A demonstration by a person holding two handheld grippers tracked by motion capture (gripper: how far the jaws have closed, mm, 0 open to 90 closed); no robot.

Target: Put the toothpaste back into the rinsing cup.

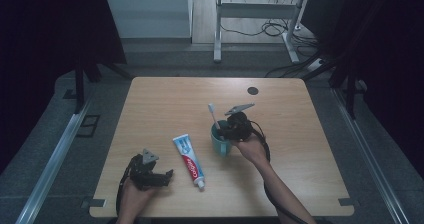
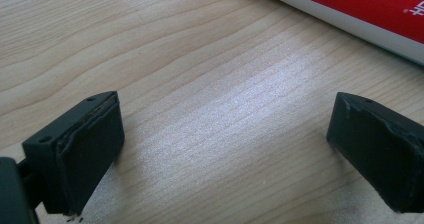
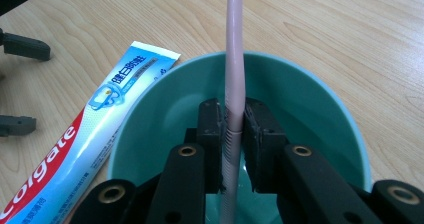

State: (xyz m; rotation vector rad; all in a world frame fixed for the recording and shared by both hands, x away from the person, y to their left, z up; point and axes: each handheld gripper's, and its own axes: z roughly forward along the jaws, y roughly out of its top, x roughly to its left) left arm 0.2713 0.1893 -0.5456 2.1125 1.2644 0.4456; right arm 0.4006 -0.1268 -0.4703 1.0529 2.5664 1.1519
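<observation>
The wooden counter [image 1: 165, 99] carries a teal mug [image 1: 219, 144] just right of centre. A Colgate toothpaste tube [image 1: 190, 161] lies at the mug's eight o'clock. The right gripper [image 3: 232, 126] has its fingers clamped on a pink toothbrush [image 3: 235, 59] standing in the mug. At seven o'clock, the left gripper [image 2: 225, 144] rests with fingers spread wide, empty.

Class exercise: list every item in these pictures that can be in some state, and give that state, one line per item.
toothbrush: upright, clamped at the handle, lower end inside the cup.
cup: upright on the table.
toothpaste tube: lying flat, cap on.
right gripper: shut on the toothbrush, over the cup.
left gripper: open, holding nothing, low over the table.
</observation>
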